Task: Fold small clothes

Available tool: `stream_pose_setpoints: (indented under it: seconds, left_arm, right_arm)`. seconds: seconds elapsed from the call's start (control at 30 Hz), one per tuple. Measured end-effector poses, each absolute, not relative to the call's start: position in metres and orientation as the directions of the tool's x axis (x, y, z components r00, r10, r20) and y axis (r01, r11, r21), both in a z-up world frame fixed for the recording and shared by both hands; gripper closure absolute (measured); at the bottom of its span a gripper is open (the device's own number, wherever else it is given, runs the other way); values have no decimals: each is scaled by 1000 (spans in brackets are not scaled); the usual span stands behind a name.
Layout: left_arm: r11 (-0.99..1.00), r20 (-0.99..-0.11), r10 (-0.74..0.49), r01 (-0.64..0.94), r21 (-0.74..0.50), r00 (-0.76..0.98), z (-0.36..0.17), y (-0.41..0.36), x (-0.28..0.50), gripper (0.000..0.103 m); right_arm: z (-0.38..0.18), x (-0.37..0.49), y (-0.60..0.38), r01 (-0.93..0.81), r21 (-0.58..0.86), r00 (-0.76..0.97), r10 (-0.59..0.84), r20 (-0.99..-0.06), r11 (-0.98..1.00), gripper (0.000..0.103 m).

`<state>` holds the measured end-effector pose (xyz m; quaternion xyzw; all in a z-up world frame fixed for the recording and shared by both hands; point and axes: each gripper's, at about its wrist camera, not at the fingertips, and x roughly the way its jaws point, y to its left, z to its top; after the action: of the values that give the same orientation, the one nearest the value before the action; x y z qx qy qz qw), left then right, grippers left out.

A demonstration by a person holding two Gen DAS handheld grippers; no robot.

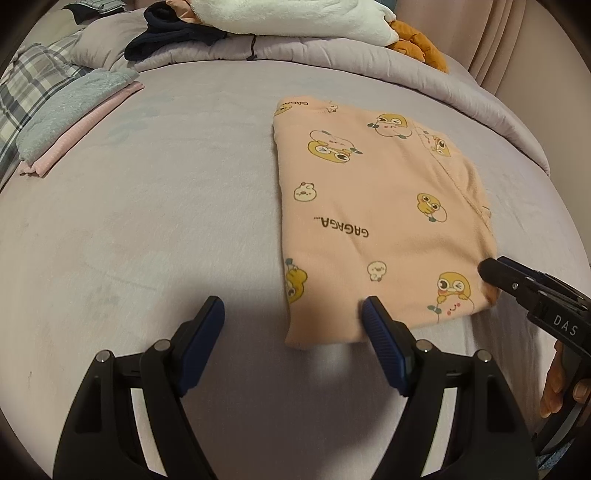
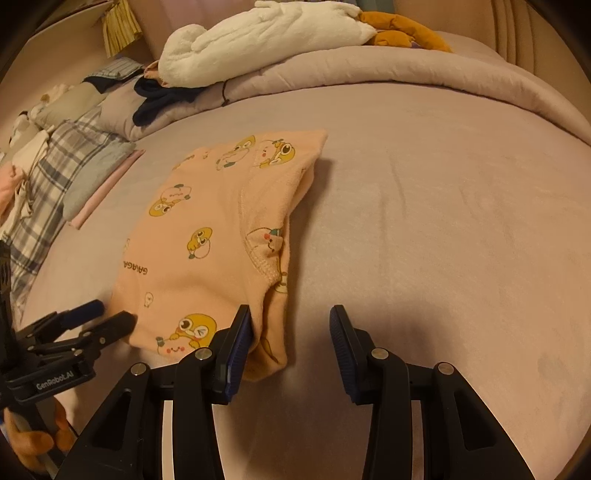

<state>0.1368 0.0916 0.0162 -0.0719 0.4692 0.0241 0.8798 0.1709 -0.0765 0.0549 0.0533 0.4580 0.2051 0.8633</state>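
A folded peach garment [image 1: 380, 221] printed with yellow cartoon ducks and "GAGAGA" lies flat on the lilac bed sheet [image 1: 147, 221]. My left gripper [image 1: 291, 310] is open at the garment's near left corner, its right finger [image 1: 373, 317] over the near edge. In the right wrist view the same garment [image 2: 207, 240] reaches my right gripper [image 2: 290, 317]. That gripper is open; the near right corner lies inside its jaws beside the left pad [image 2: 240, 332]. Each gripper also shows in the other's view: the right gripper [image 1: 496, 266] and the left gripper [image 2: 110, 314].
A folded grey-blue and pink stack [image 1: 74, 114] sits at the far left beside plaid fabric [image 1: 22, 96]. A rolled quilt [image 1: 332, 55] runs along the back, carrying a white fleece [image 2: 258, 40], a dark garment [image 1: 170, 33] and an orange plush [image 1: 421, 44]. A person's hand [image 1: 554, 387] holds the right gripper.
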Motion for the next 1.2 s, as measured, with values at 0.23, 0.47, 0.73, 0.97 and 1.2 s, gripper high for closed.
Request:
stream_pose_setpoints:
  seconds: [0.23, 0.47, 0.73, 0.97, 1.2]
  left_arm:
    - [991, -826, -6, -110, -82, 563, 24, 86, 123, 26]
    - [991, -808, -6, -107, -86, 590, 44, 78, 102, 17]
    - [989, -786, 11, -122, -82, 618, 72, 68, 77, 1]
    - [983, -768, 51, -168, -74, 639, 96, 63, 55, 1]
    - [982, -750, 83, -184, -52, 657, 114, 55, 42, 0]
  right_arm:
    - [60, 161, -85, -282, 232, 521, 352, -777, 931, 62]
    - [72, 140, -97, -303, 233, 535, 367, -761, 924, 62]
    - [96, 109, -91, -386, 246, 555, 437, -708, 889, 33]
    - [112, 91, -85, -443, 223, 564, 463, -684, 869, 20]
    - [123, 76, -85, -458, 197, 589, 462, -663, 867, 14]
